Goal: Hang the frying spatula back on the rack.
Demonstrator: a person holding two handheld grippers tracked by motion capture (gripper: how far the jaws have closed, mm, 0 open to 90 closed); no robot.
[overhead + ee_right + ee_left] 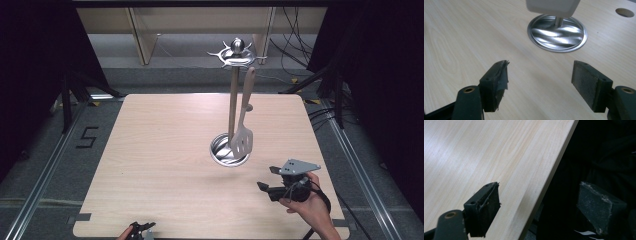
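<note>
High view: a wooden surface (165,165) carries a metal utensil stand (232,105), its round base (229,150) a little toward 3 o'clock of the middle. A pale slotted spatula (244,122) hangs from the hook ring at the top of the stand, its blade just above the base. The right gripper (264,186) sits at about 5 o'clock from the base, held in a hand (307,202), near the stand but apart from it and aimed toward it. The left gripper (142,229) lies low at the 6 o'clock edge of the surface, well apart from the stand.

Left gripper view: the fingers (484,212) stand wide apart with nothing between them, straddling the surface's edge; one is over the wood, the other over the dark beyond.

Right gripper view: the fingers (589,83) are spread wide and empty above bare wood. The shiny base (557,33) is ahead at 12 o'clock, with the spatula's blade (552,7) hanging over it at the top of the frame.

The step in hand looks like the approach to the hanging spatula. Next, I judge, the right gripper should rise and move forward until the blade or handle lies between its fingers, close firmly, then lift to free the handle from its hook without tipping the stand.
</note>
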